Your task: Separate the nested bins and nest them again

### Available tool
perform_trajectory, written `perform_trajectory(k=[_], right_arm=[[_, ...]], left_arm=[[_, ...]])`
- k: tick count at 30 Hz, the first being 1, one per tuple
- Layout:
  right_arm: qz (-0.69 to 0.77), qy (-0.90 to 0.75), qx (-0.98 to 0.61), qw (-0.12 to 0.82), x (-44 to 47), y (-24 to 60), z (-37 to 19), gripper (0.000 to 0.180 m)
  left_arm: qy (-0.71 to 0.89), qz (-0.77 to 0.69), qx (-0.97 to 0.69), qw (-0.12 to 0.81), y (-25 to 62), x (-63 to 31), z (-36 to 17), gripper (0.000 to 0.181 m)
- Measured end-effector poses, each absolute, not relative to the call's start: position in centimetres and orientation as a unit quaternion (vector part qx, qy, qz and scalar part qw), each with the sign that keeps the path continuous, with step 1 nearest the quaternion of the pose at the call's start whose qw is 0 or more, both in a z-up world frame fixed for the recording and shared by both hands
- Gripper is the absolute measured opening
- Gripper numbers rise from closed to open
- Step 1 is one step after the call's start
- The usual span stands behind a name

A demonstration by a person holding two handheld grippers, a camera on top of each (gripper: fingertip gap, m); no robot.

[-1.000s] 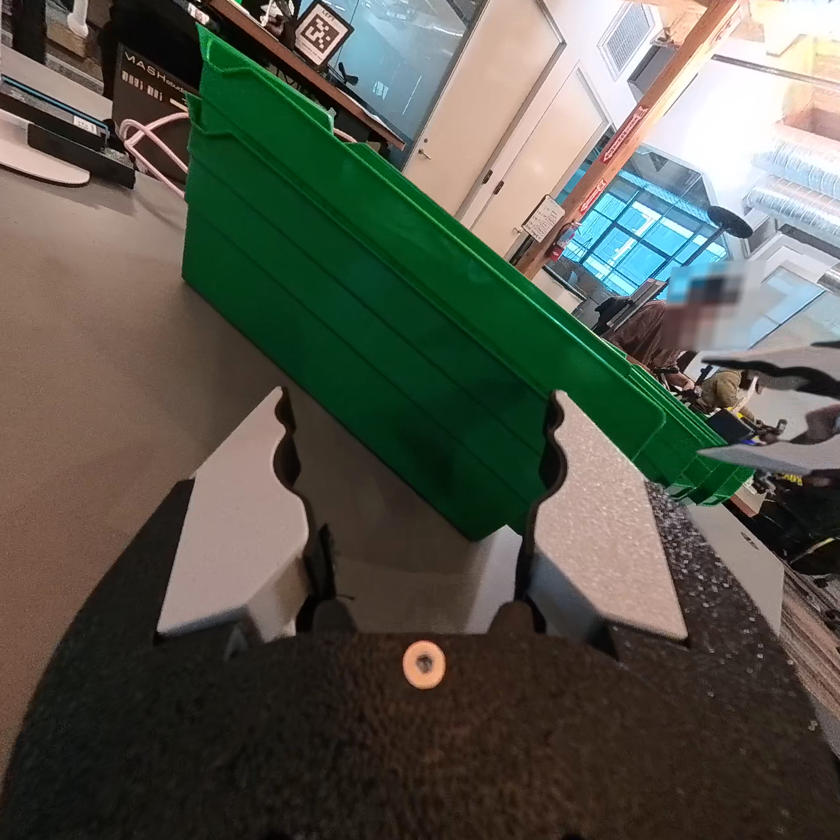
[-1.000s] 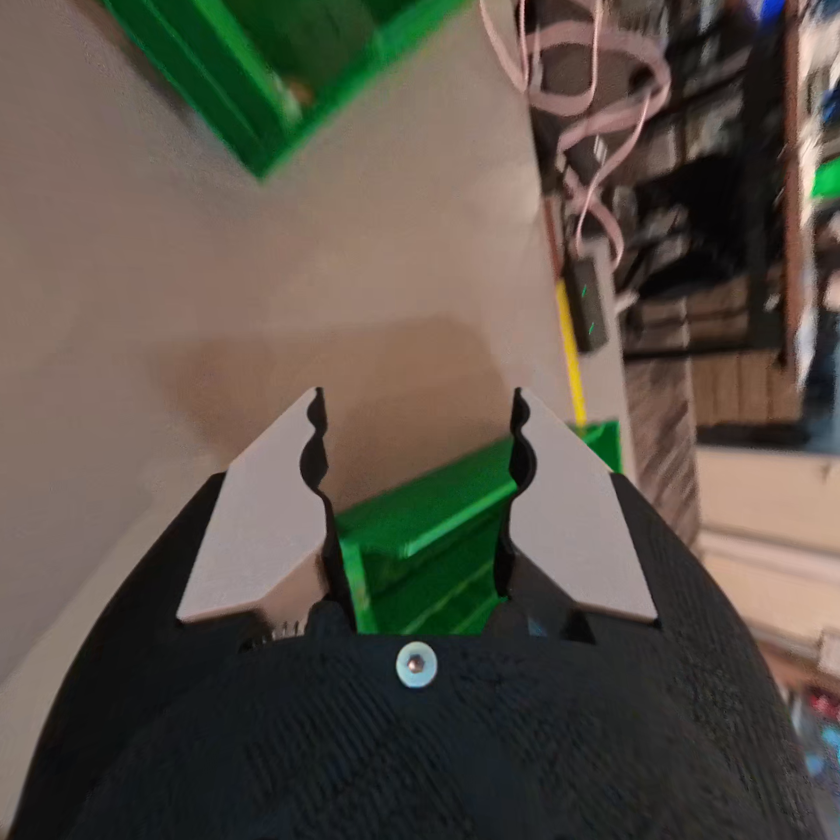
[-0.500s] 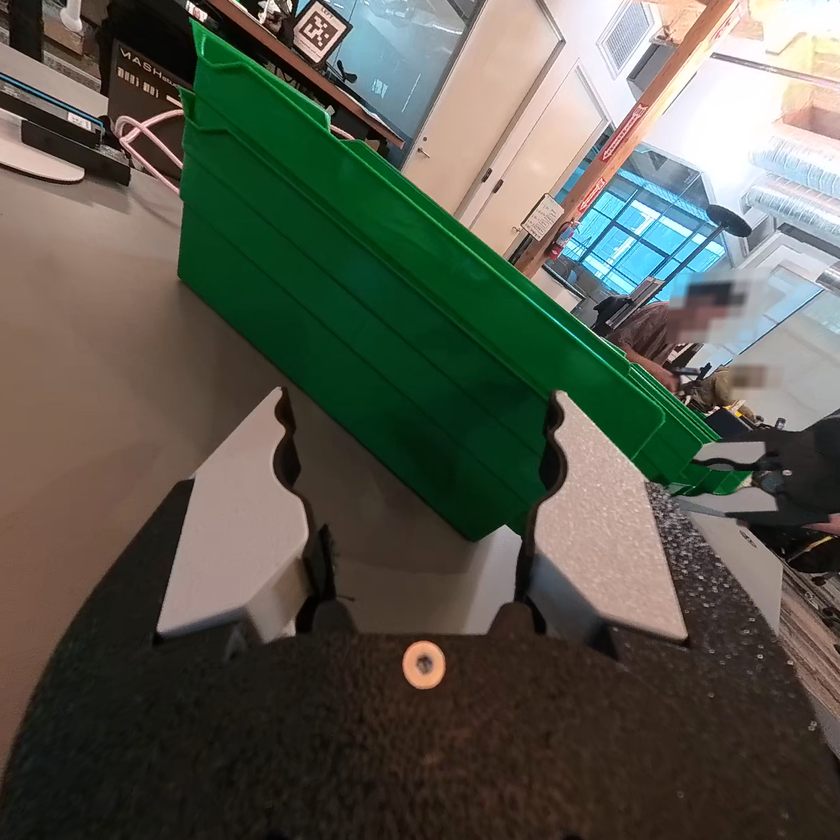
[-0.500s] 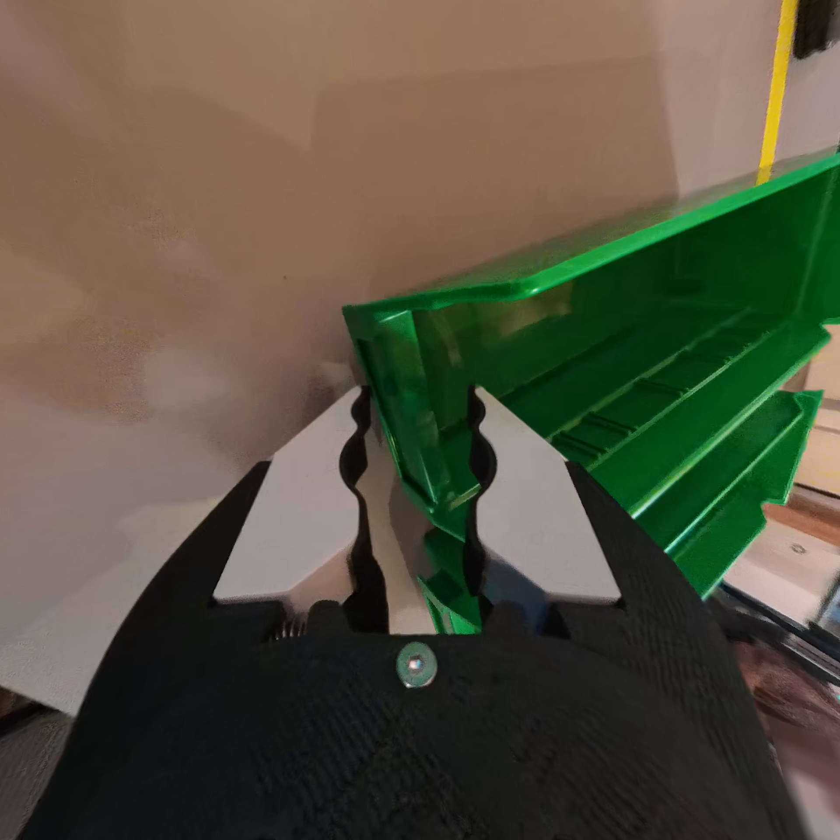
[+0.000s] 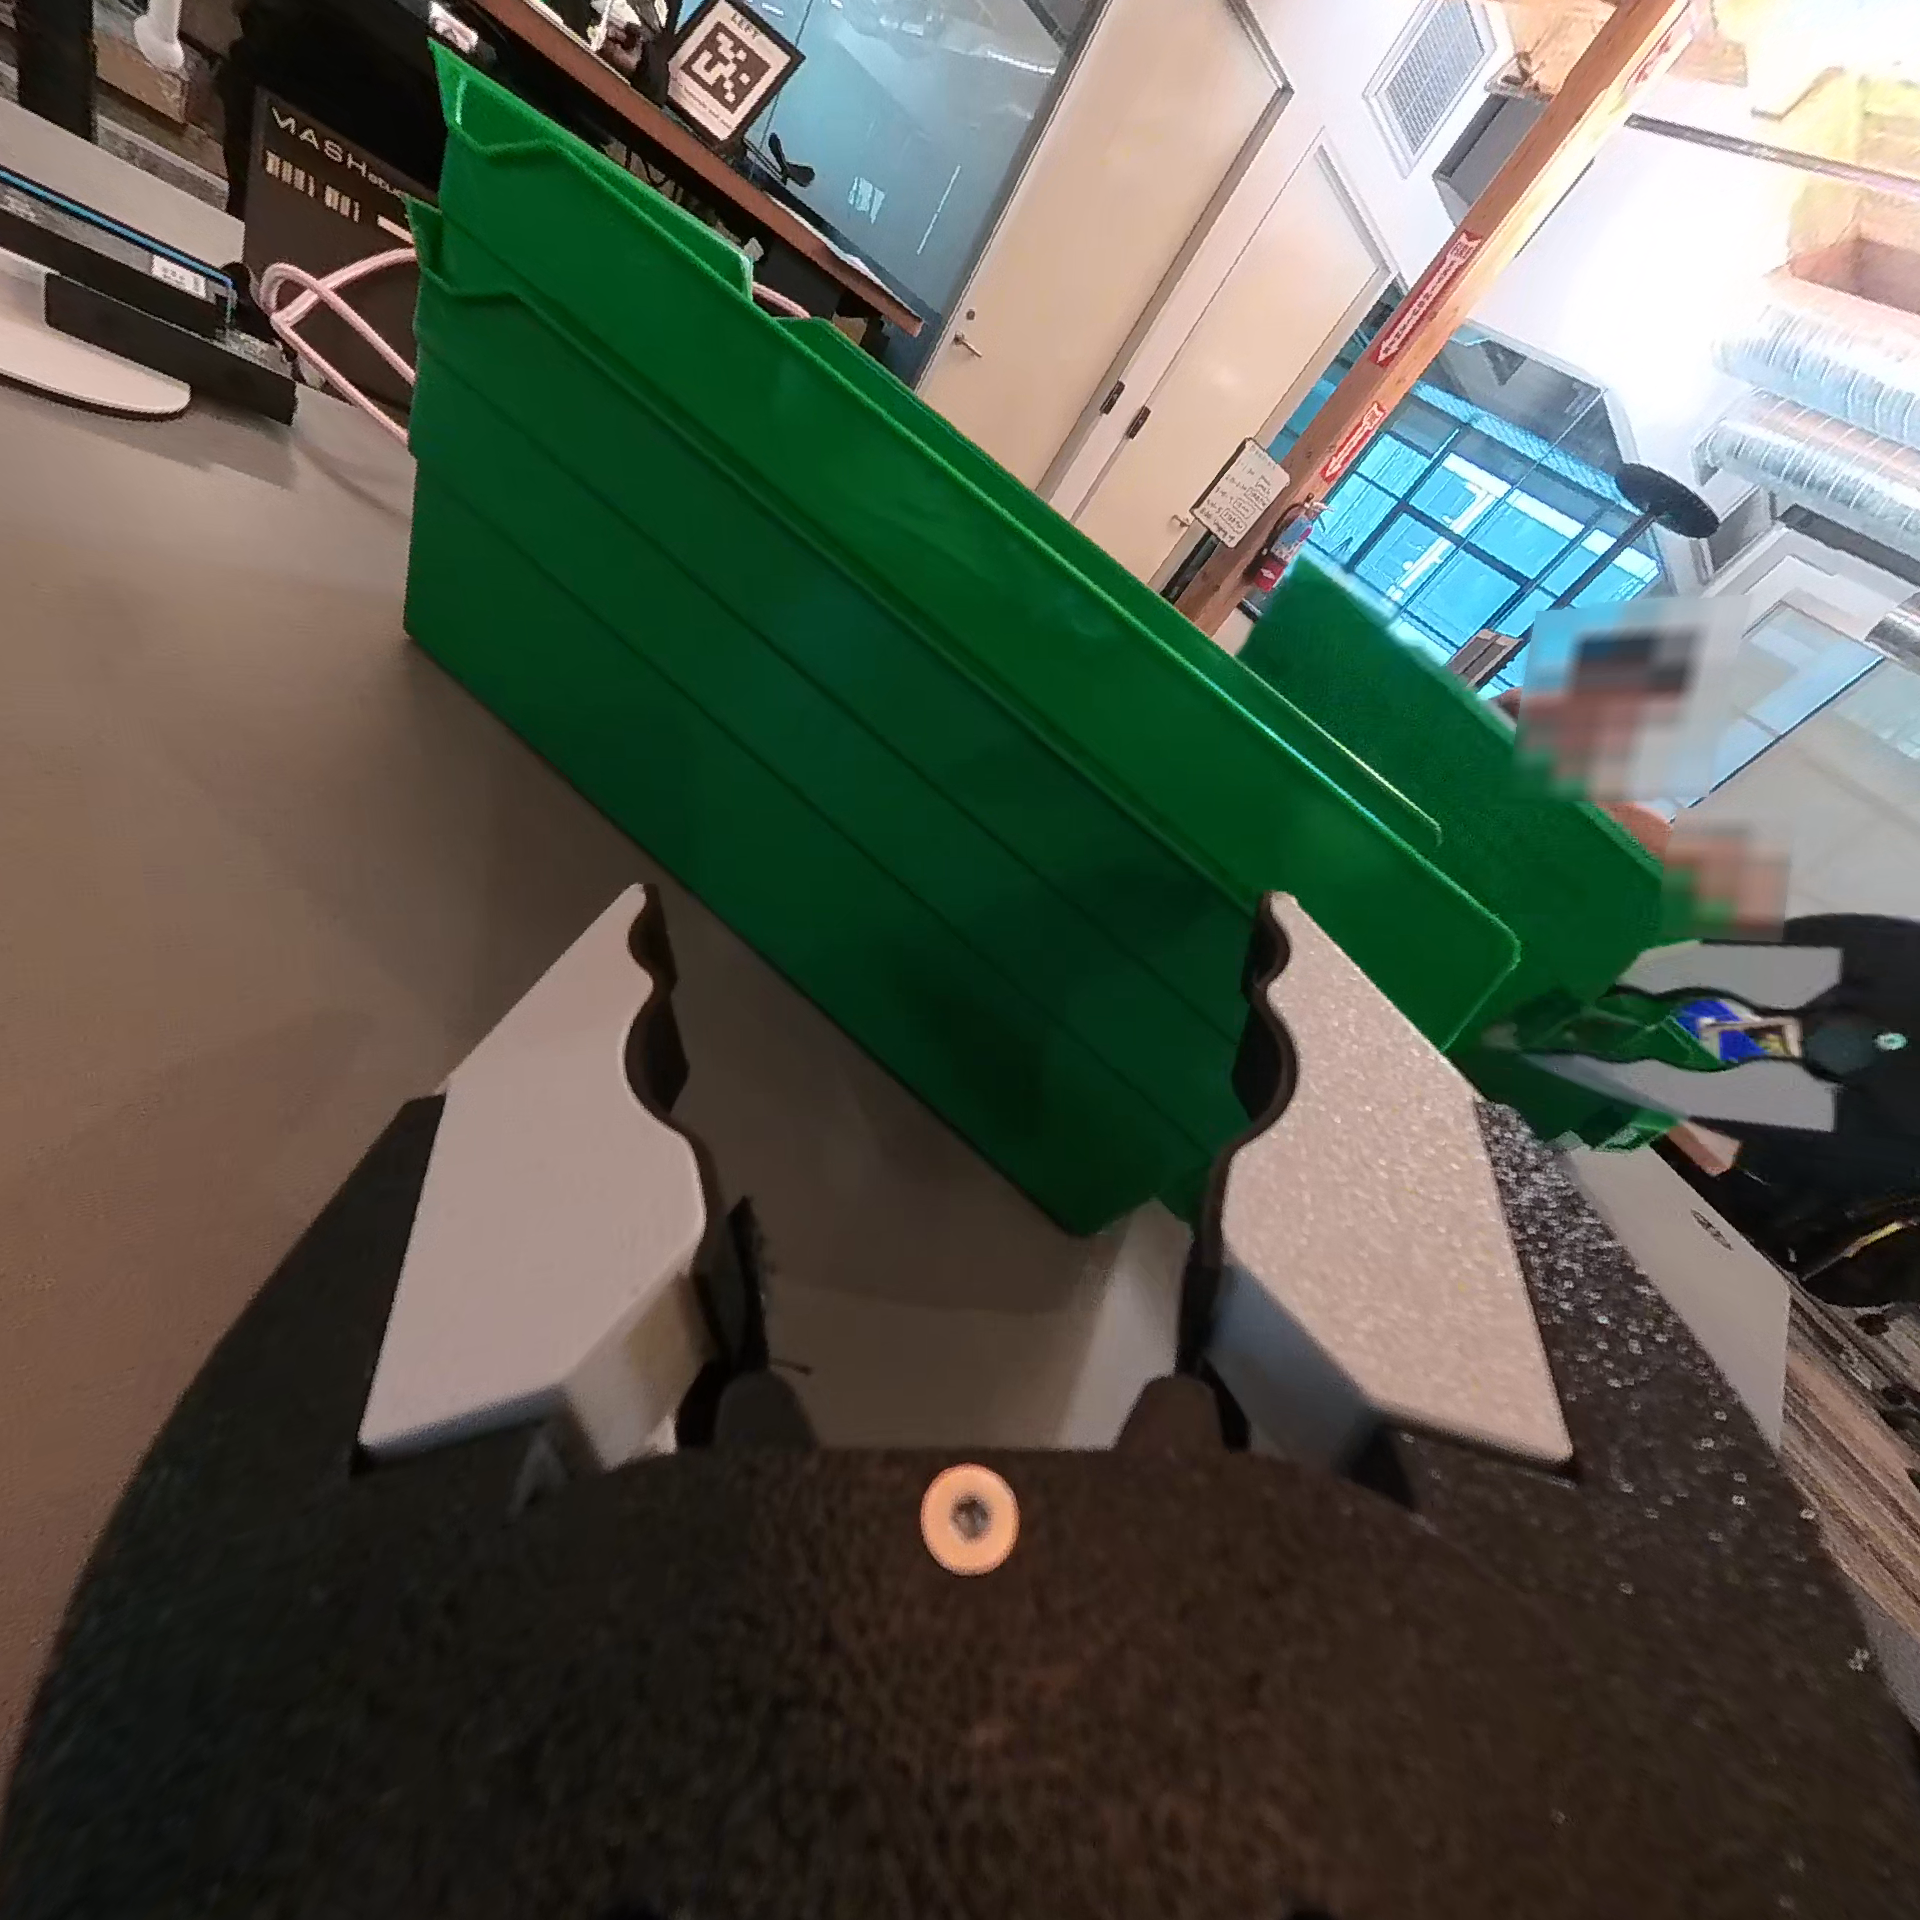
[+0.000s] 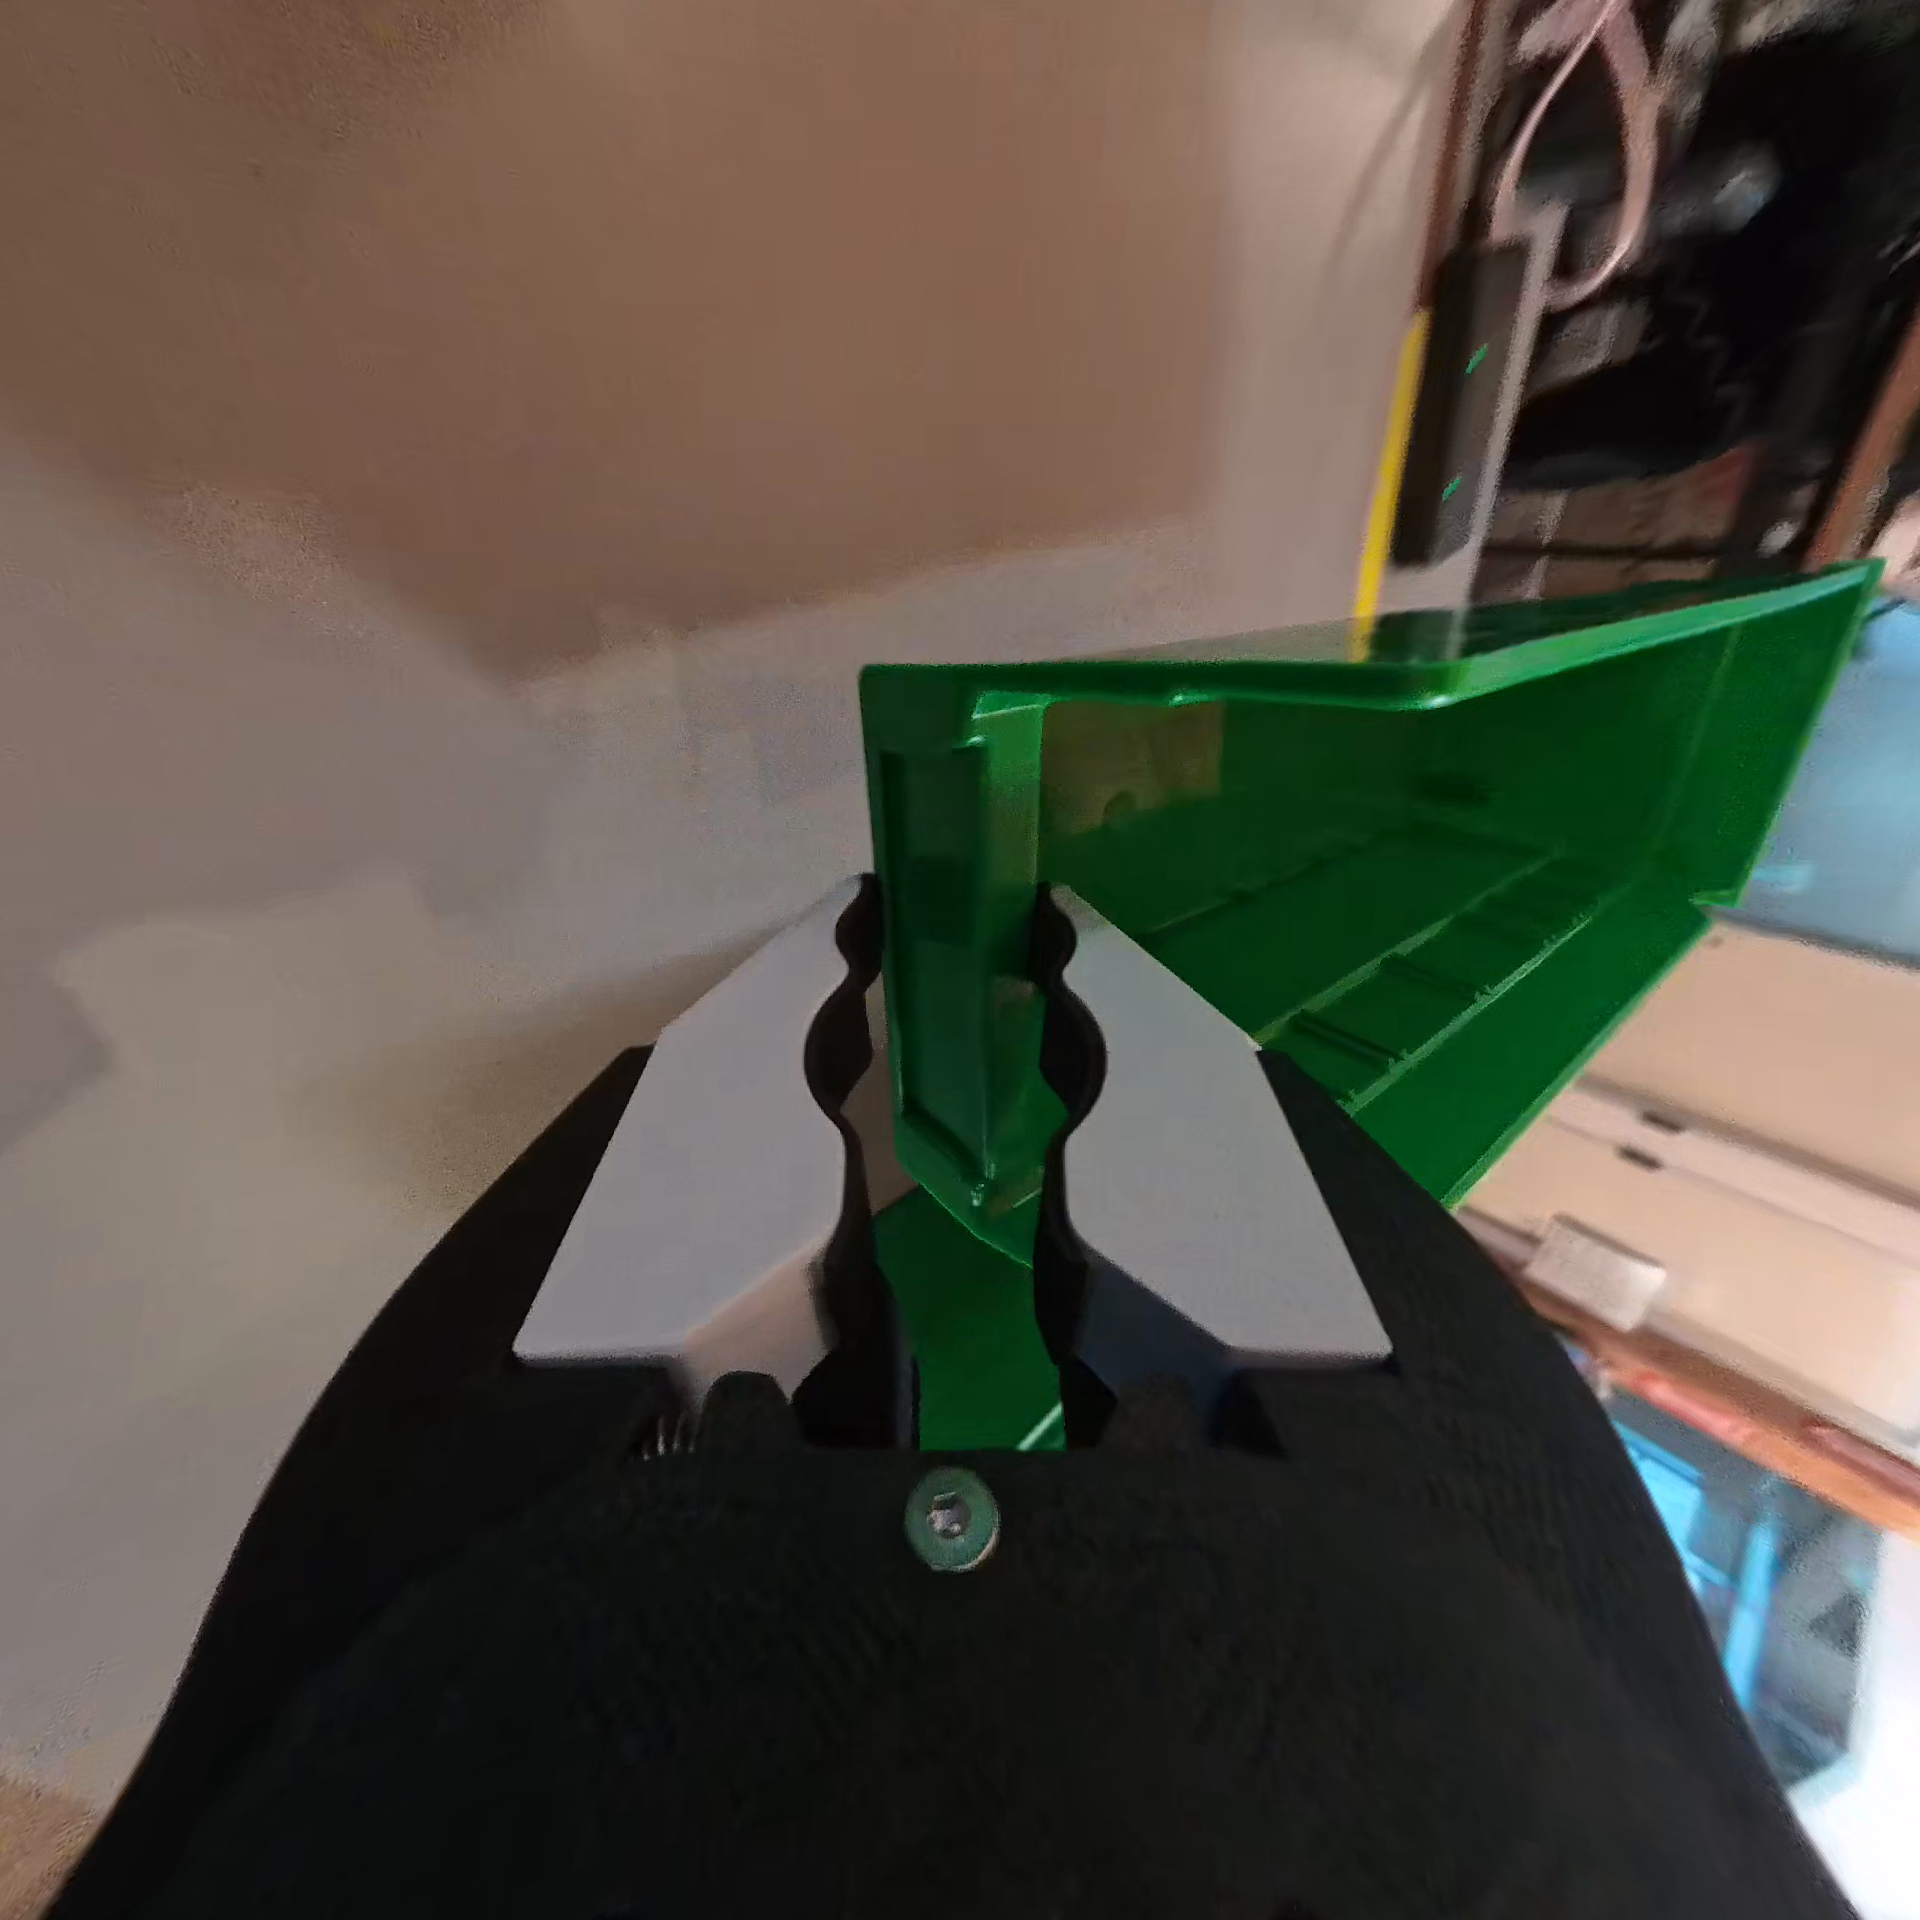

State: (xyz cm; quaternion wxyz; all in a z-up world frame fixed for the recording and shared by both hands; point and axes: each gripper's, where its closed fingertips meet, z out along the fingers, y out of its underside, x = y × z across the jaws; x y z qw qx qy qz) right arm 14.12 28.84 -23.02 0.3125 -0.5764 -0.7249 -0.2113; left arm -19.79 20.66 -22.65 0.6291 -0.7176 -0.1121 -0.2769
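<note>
The right gripper (image 6: 961, 1049), clamped on one long green plastic bin's (image 6: 1455, 883) end wall, lifts it from the nested green stack (image 5: 831, 675) on the grey tabletop (image 5: 208, 727), while the left gripper (image 5: 956, 1039) waits with jaws apart, likely needed next to steady that stack.

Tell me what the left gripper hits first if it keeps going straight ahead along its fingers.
The left gripper is open and empty. Straight ahead stands the stack of green bins on the grey table; it would probably meet the long side wall near the stack's closest corner. Depth is unclear.

Left wrist view looks low along the table (image 5: 208, 790) at nested bins (image 5: 831, 665); right wrist view looks closely down on one bin (image 6: 1351, 831).
</note>
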Motion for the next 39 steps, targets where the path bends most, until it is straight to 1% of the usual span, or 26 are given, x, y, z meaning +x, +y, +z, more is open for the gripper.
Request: perform_trajectory(k=[8, 13, 18, 22, 31, 39], right_arm=[[-0.167, -0.788, -0.431, 0.406, 2.4, 25.0, -16.0, 0.028], [-0.119, -0.822, -0.360, 0.425, -3.5, 22.5, -13.6, 0.028], [-0.096, -0.856, -0.316, 0.397, -7.3, 20.7, -14.3, 0.028], [-0.118, -0.873, -0.298, 0.369, -8.8, 20.2, -16.0, 0.028], [-0.099, -0.882, -0.310, 0.341, -10.0, 20.3, -17.9, 0.028], [-0.081, -0.885, -0.312, 0.337, -10.3, 20.5, -19.3, 0.028]], left_arm=[[-0.111, -0.279, -0.717, 0.630, 20.6, -19.8, -22.6, 0.108], [-0.109, -0.281, -0.716, 0.630, 20.6, -19.8, -22.5, 0.108], [-0.112, -0.285, -0.712, 0.632, 20.5, -19.9, -22.4, 0.108], [-0.113, -0.287, -0.711, 0.632, 20.5, -19.9, -22.4, 0.108], [-0.115, -0.293, -0.708, 0.633, 20.5, -20.0, -22.3, 0.108], [-0.116, -0.294, -0.708, 0.632, 20.5, -20.0, -22.3, 0.108]])
